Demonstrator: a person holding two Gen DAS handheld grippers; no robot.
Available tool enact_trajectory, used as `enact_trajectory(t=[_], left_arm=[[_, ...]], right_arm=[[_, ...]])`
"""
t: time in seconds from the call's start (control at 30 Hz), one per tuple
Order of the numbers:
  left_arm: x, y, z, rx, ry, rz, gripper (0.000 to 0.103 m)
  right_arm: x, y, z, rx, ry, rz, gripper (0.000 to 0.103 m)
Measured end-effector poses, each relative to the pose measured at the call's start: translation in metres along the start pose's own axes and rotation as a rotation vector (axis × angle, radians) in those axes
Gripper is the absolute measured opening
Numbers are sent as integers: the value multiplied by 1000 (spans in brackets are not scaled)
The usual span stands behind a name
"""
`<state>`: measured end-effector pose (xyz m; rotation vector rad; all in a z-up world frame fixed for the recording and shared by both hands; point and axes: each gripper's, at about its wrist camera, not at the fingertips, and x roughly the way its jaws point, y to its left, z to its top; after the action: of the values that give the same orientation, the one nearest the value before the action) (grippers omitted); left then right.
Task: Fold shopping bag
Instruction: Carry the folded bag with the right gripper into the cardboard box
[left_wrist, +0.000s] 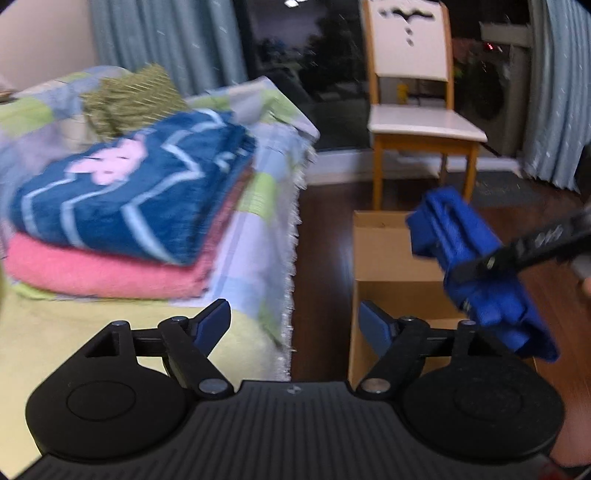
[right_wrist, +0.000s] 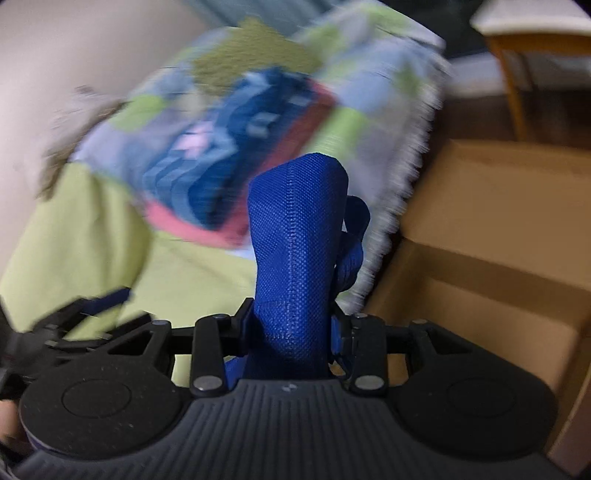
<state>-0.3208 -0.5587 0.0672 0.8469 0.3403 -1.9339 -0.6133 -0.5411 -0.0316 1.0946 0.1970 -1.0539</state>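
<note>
The blue shopping bag (right_wrist: 295, 251) is folded into a thick bundle, and my right gripper (right_wrist: 295, 325) is shut on it. The bundle stands up between the jaws with a strap loop on its right. In the left wrist view the same bag (left_wrist: 476, 266) hangs in the air over an open cardboard box (left_wrist: 388, 258), pinched by the right gripper's black fingers (left_wrist: 517, 251). My left gripper (left_wrist: 295, 325) is open and empty, to the left of the bag, by the bed's edge. It shows blurred in the right wrist view (right_wrist: 74, 321).
A bed with a yellow-green sheet (left_wrist: 55, 332) and a patchwork cover (left_wrist: 258, 206) holds a stack of folded blue and pink towels (left_wrist: 129, 206). A wooden chair (left_wrist: 417, 110) stands behind the box on the dark wood floor (left_wrist: 325, 258).
</note>
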Motion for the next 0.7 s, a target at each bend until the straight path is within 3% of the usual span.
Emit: enact_trajectory(t=[0.17, 0.3, 0.5, 0.7], left_arm=[[78, -14, 4, 67, 107, -53, 77], [131, -19, -1, 98, 184, -95, 77], [190, -21, -17, 128, 281, -135, 77], [223, -23, -37, 146, 357, -182, 77]], right_arm=[[56, -81, -26, 167, 83, -64, 35], [102, -120, -38, 227, 138, -104, 35], [151, -144, -44, 304, 135, -111, 35], [186, -160, -54, 392, 115, -97, 35]])
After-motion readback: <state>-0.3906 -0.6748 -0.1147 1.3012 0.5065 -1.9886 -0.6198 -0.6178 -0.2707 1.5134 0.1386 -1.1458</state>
